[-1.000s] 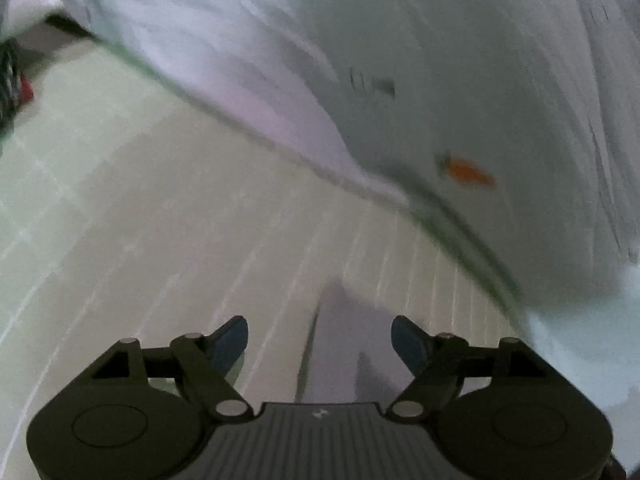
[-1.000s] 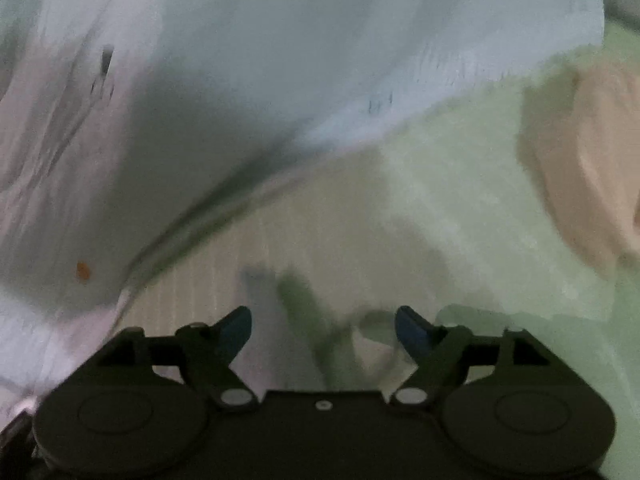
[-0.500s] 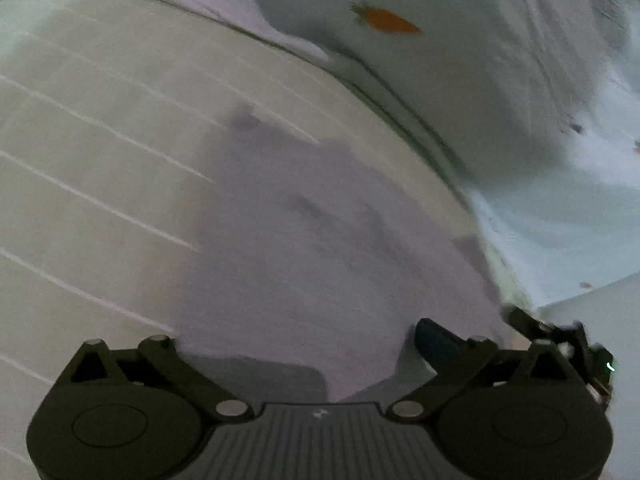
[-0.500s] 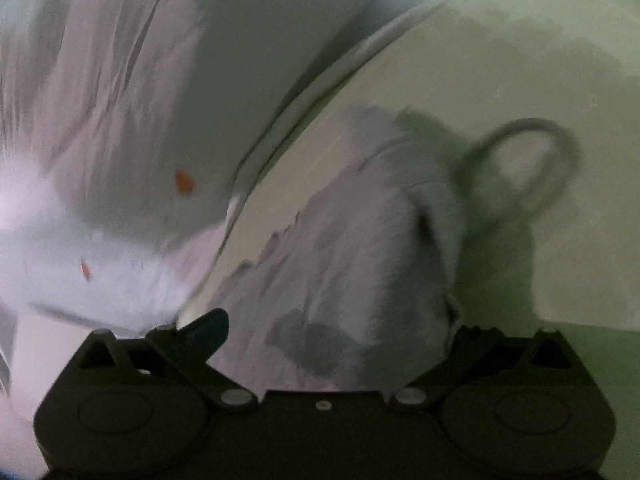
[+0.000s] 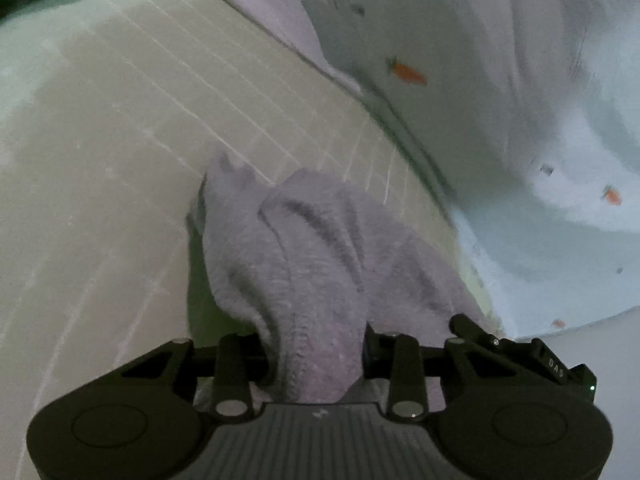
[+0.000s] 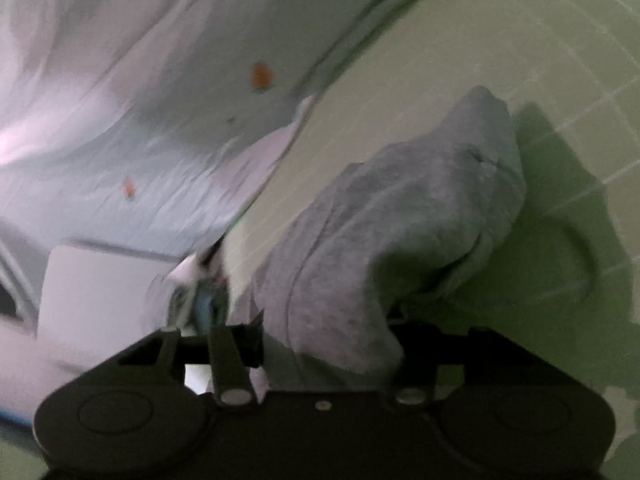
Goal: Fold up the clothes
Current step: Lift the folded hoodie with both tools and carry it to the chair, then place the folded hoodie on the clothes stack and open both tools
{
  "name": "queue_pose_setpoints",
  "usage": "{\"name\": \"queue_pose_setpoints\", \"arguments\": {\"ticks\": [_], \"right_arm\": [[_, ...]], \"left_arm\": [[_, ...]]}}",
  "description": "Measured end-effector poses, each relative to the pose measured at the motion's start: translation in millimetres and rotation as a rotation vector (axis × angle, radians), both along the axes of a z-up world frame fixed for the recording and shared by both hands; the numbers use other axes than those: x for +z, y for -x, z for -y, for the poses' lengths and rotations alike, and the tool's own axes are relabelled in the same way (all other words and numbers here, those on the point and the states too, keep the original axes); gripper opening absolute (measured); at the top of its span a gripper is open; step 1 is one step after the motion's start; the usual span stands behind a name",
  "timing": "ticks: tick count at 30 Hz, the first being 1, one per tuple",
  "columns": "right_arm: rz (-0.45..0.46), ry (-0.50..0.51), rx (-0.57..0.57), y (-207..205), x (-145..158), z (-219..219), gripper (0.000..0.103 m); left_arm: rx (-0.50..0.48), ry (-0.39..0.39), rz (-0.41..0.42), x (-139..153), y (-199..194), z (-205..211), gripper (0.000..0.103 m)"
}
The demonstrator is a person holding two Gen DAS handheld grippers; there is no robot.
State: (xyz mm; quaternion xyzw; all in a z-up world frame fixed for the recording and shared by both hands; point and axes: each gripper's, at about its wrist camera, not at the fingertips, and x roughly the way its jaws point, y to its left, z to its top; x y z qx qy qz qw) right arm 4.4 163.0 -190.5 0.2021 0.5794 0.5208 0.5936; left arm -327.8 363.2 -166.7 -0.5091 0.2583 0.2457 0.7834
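A grey knit garment (image 5: 304,248) hangs bunched over a pale green mat with white grid lines (image 5: 120,160). My left gripper (image 5: 316,356) is shut on one edge of it, the cloth filling the gap between the jaws. In the right wrist view the same grey garment (image 6: 384,216) droops in folds above the mat, and my right gripper (image 6: 328,352) is shut on another edge. The fingertips of both grippers are hidden by the cloth. The other gripper's black body (image 5: 520,352) shows close at the left view's lower right.
A light blue sheet with small orange carrot prints (image 5: 500,100) lies crumpled along the mat's far side; the same sheet (image 6: 140,100) fills the upper left of the right wrist view. A white flat surface (image 6: 100,292) sits below it.
Both grippers were open above the mat a second ago. They came down onto the grey garment, shut on its edges and lifted it, so it now hangs bunched between them.
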Motion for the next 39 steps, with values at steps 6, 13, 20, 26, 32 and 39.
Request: {"name": "queue_pose_setpoints", "arguments": {"ticks": [6, 13, 20, 26, 32, 39], "right_arm": [[0.066, -0.098, 0.171, 41.1, 48.8, -46.2, 0.052], [0.259, -0.313, 0.513, 99.6, 127.9, -213.0, 0.052], [0.354, -0.544, 0.801, 180.8, 195.8, -414.4, 0.058], [0.416, -0.295, 0.719, 220.3, 120.2, -555.1, 0.081], [0.353, -0.129, 0.562, 213.8, 45.0, -540.6, 0.096], [0.485, -0.109, 0.404, 212.4, 57.6, -473.5, 0.102]], "left_arm": [[0.152, -0.084, 0.064, 43.3, 71.5, 7.3, 0.036], [0.386, -0.318, 0.134, 107.0, 150.2, -53.5, 0.036], [0.589, -0.566, 0.133, 152.5, 211.6, -143.5, 0.043], [0.899, -0.41, -0.202, 72.6, 239.7, -217.7, 0.07], [0.883, -0.383, -0.323, 43.2, 241.8, -202.7, 0.092], [0.808, -0.486, -0.402, 57.4, 236.3, -161.3, 0.101]]}}
